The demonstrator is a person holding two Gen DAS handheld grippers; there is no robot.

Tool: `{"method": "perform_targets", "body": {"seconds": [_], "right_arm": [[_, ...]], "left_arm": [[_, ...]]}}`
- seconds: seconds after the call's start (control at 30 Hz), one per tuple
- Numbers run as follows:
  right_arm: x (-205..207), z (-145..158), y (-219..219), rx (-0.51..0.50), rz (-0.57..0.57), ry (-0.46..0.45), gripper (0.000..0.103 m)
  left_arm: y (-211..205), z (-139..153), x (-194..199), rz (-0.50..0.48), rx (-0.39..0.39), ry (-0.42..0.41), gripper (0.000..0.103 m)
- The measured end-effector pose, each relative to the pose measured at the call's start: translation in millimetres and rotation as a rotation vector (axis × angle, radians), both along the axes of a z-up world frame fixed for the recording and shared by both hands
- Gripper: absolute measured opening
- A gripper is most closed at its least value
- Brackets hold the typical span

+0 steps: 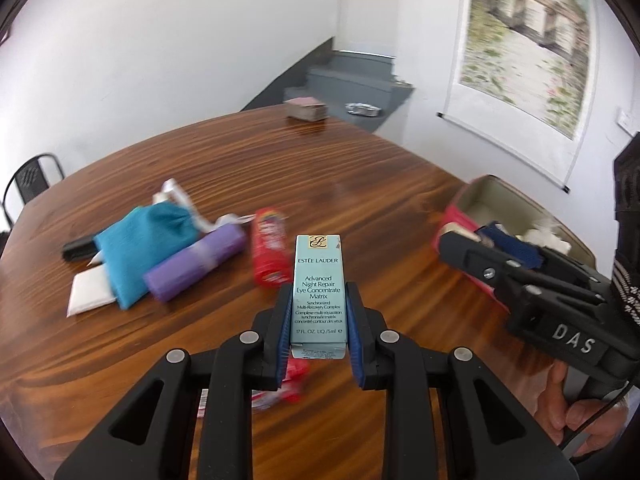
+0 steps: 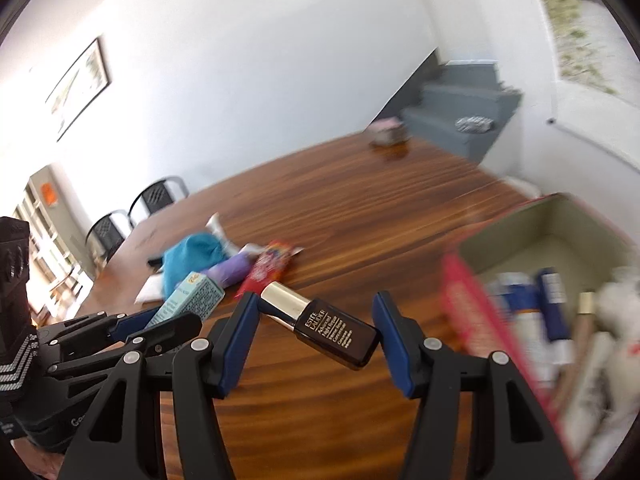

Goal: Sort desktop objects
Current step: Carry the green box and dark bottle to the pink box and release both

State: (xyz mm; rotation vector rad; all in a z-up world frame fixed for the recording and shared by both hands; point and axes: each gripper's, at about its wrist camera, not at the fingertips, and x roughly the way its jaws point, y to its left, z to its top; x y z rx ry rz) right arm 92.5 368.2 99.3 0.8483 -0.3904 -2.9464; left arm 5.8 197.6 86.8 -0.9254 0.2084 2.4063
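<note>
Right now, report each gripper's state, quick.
Left gripper: shut on the teal Estée Lauder carton.
Right gripper: shut on the dark Estée Lauder bottle, held end to end.

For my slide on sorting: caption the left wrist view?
Left gripper holds a teal box above the wooden table.

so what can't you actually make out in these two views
- Red box contents, right wrist view: motion blur smears the tubes and labels.
- Same box in the left wrist view: the right gripper covers its near end.
- Red packet, left wrist view: mostly hidden under the left gripper.
- Small box at the table's far end: too small and blurred.
</note>
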Motion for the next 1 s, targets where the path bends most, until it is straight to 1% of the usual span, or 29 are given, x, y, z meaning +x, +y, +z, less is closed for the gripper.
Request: {"method": "perform_targets", "body": {"seconds": [0.23, 0.5, 0.7, 0.9, 1.0], "right_arm": [[41.6, 16.8, 65.7, 0.015, -0.162, 0.035, 0.063], [70.3, 15.1, 126.7, 0.003, -0.312, 0.011, 0.063], [74.4, 10.6, 149.5, -0.011, -0.366, -0.007, 0.063], [71.9, 10.5, 160.2, -0.015, -0.380, -0.019, 0.063], [70.4, 8.3, 163.8, -0.023, -0.384, -0.033, 0.064]], "left_arm": [[57.7, 10.2, 17.2, -0.119, 0.014, 0.012, 0.026], [118.2, 14.5, 29.9, -0.239, 0.042, -0.016, 0.026], [153.4, 11.3, 34.8, -0.299, 0.040, -0.034, 0.026], [180.6, 8.2, 34.1, -0.342, 0.031, -0.049, 0.027], [187.8, 6.3, 34.9, -0.362, 0.024, -0.075, 0.027]]}}
